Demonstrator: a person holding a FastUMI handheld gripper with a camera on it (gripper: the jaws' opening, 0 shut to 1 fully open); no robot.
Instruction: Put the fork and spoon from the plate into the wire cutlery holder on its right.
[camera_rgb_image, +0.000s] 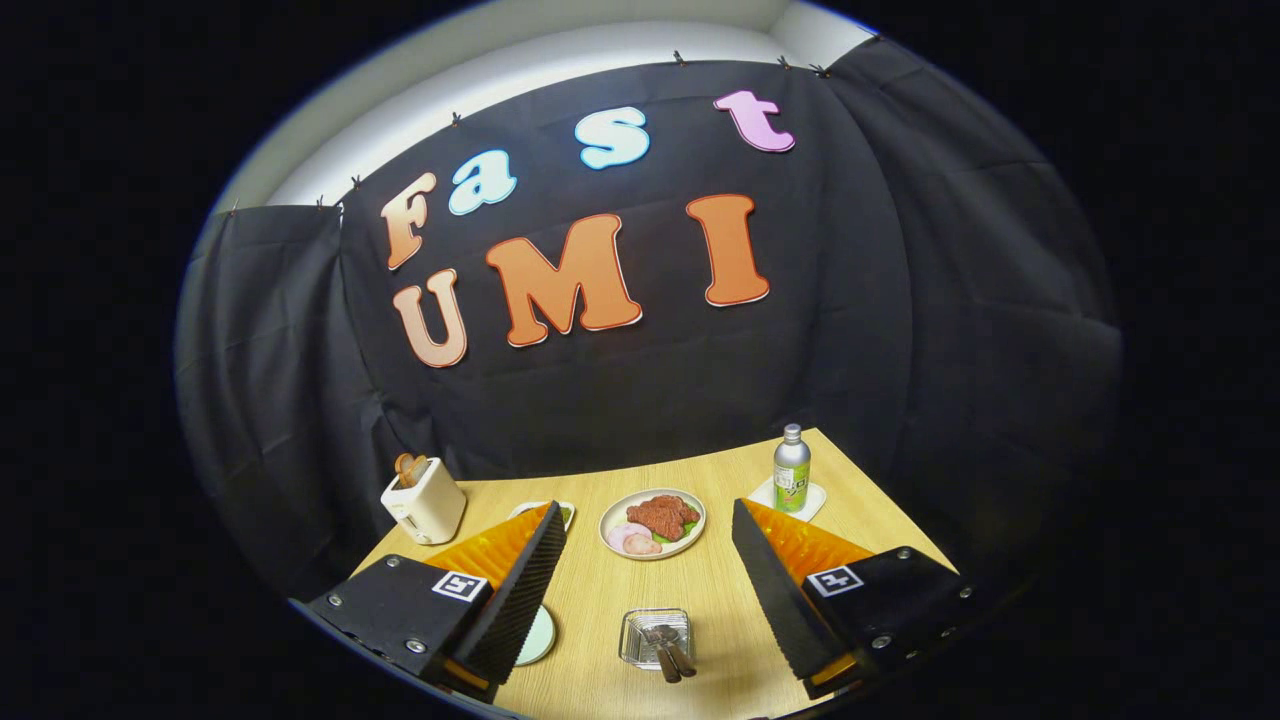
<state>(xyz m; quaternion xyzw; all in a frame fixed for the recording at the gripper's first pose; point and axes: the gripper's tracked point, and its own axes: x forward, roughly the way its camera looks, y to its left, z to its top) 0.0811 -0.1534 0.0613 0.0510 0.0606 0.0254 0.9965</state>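
As the claw (648, 560) hung released, cutlery sat in the wire cutlery holder (656, 637).
The holder lay between its fingers (520, 590), empty-handed.

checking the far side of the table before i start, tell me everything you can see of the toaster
The toaster is a small cream-white box with rounded corners, plastic by the look of it. It stands upright on the wooden table at its far corner, close to the black cloth wall. Browned toast sticks up out of its top slots. It sits beyond the open gripper, past the tip of one of its fingers. Nothing else appears to touch it; any controls are too small to tell.
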